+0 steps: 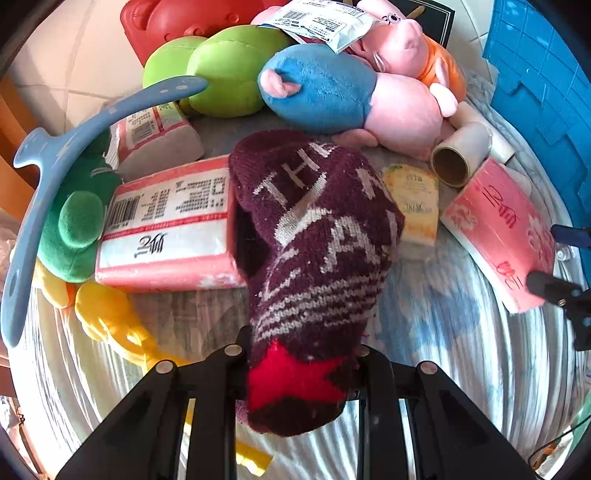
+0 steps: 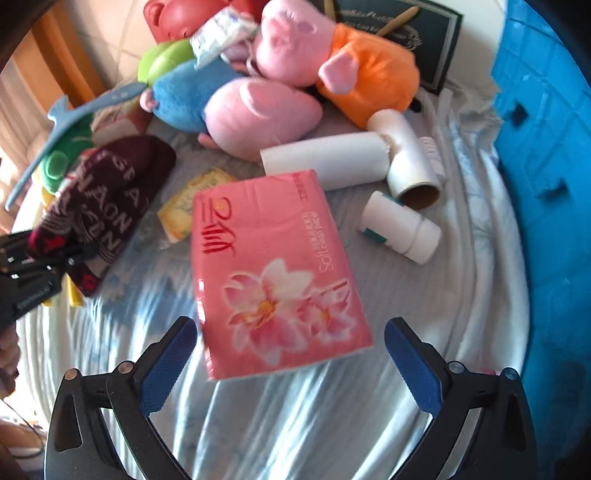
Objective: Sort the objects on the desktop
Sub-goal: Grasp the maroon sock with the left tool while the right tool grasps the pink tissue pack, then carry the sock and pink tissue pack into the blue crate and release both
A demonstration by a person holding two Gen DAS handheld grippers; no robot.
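My left gripper (image 1: 301,354) is shut on a maroon knit sock (image 1: 314,251) with white letters and a red star, held above the cloth-covered table; the sock also shows at the left of the right wrist view (image 2: 107,206). My right gripper (image 2: 290,345) is open, its blue pads (image 2: 166,365) on either side of a pink tissue pack (image 2: 273,273) with a flower print, not touching it. That pack lies on the cloth and also shows at the right of the left wrist view (image 1: 502,229).
Plush toys (image 2: 295,74) are piled at the back with a red plastic toy (image 1: 177,26). Two more tissue packs (image 1: 166,229), a blue hanger (image 1: 74,155), white rolls (image 2: 332,162), a white bottle (image 2: 402,229) and a yellow packet (image 1: 413,199) lie around. A blue crate (image 2: 546,184) stands right.
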